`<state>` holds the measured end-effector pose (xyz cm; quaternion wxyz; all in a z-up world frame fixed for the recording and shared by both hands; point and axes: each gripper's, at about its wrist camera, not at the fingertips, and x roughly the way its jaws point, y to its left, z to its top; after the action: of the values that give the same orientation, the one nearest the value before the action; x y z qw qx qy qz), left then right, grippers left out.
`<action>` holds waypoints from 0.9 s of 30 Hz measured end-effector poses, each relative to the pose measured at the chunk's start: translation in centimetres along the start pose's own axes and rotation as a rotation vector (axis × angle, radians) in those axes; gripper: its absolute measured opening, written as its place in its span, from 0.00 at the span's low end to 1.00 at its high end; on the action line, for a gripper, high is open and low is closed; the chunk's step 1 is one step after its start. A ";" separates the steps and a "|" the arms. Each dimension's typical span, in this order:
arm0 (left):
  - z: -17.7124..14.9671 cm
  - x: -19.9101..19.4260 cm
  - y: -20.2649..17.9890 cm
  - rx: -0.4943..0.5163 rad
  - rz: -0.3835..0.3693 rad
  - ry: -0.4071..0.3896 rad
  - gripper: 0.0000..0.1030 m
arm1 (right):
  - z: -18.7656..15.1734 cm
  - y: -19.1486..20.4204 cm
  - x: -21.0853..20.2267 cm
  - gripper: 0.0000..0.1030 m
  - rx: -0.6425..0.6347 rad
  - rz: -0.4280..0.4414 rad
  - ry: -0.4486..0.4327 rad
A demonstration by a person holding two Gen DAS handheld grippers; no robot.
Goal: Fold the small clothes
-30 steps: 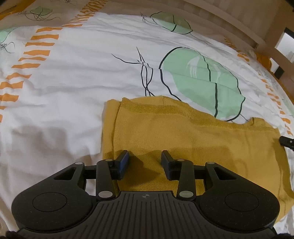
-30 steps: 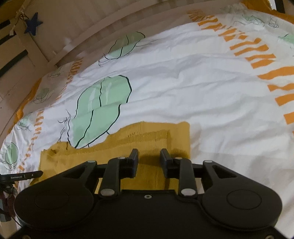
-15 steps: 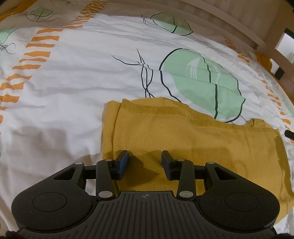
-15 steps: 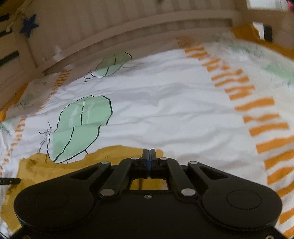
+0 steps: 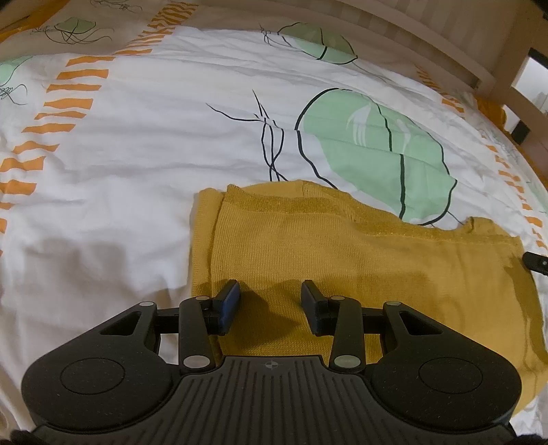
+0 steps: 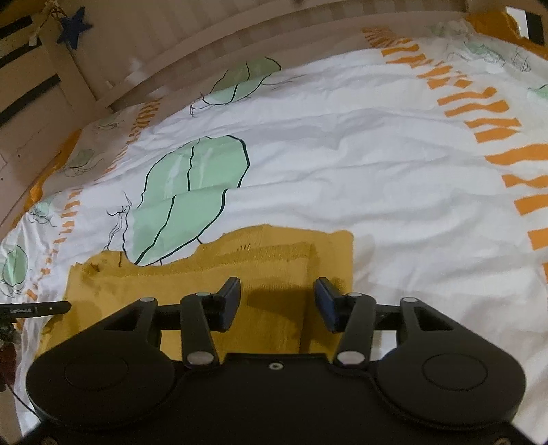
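A mustard-yellow knit garment (image 5: 342, 253) lies flat on the bed, folded into a wide band. My left gripper (image 5: 270, 296) is open and empty, its fingers just above the garment's near left part. In the right wrist view the same garment (image 6: 274, 260) lies with its right end under my right gripper (image 6: 277, 294), which is open and empty above the cloth. The tip of the right gripper (image 5: 536, 262) shows at the right edge of the left wrist view; the left gripper's tip (image 6: 34, 309) shows at the left edge of the right wrist view.
The bed has a white cover (image 5: 137, 154) with green leaf prints and orange stripes. A wooden slatted bed frame (image 6: 205, 37) runs along the far side. A dark blue star (image 6: 73, 27) hangs on the frame at upper left.
My right gripper was shut half a second ago and is now open, back low over the garment's right end. The left gripper has stayed open in the same place.
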<state>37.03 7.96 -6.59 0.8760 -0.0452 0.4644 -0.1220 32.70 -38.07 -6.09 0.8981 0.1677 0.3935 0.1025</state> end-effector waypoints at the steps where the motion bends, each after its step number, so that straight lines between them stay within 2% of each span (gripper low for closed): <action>1: 0.0 0.0 0.0 0.001 0.000 0.000 0.37 | 0.0 -0.1 0.2 0.56 0.004 0.005 0.006; 6: 0.0 0.0 0.0 -0.001 0.000 0.000 0.37 | -0.3 -0.5 0.5 0.52 0.024 0.024 0.035; 7: 0.0 0.0 0.0 -0.001 0.001 0.000 0.37 | -0.3 -0.5 0.5 0.39 0.021 0.025 0.038; 8: -0.1 0.0 0.0 0.000 0.001 0.000 0.37 | -0.3 -0.3 0.4 0.16 0.012 0.021 0.039; 9: -0.1 0.0 -0.1 0.000 0.002 0.000 0.37 | -0.2 -0.1 0.3 0.12 0.003 0.017 0.037; 11: 0.0 0.0 -0.1 -0.001 0.001 0.000 0.37 | -0.1 0.5 -0.1 0.09 -0.034 0.001 0.008; 14: -0.1 0.1 -0.1 -0.002 0.002 -0.002 0.37 | 0.5 1.5 -1.2 0.07 -0.105 -0.078 -0.109; 19: -0.1 0.0 -0.2 0.002 0.005 -0.003 0.38 | -0.1 0.2 0.0 0.07 -0.074 -0.152 -0.095; 21: 0.0 -0.3 -0.4 0.010 0.018 -0.013 0.38 | -0.4 -0.1 0.2 0.07 -0.057 -0.148 -0.095; 23: 0.0 -0.9 -0.9 0.032 0.037 -0.041 0.38 | -0.3 0.1 -0.2 0.05 -0.062 -0.158 -0.115; 25: 0.0 -1.7 -1.9 0.081 0.051 -0.091 0.38 | 0.0 0.5 -0.9 0.04 -0.093 -0.203 -0.152; 27: -0.1 -2.3 -3.1 0.141 0.037 -0.125 0.38 | 0.3 0.0 -1.4 0.04 -0.074 -0.212 -0.169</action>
<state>35.17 5.55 -4.21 0.9064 0.0177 0.3998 -0.1353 31.94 -38.57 -4.93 0.9394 0.1000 0.3278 0.0071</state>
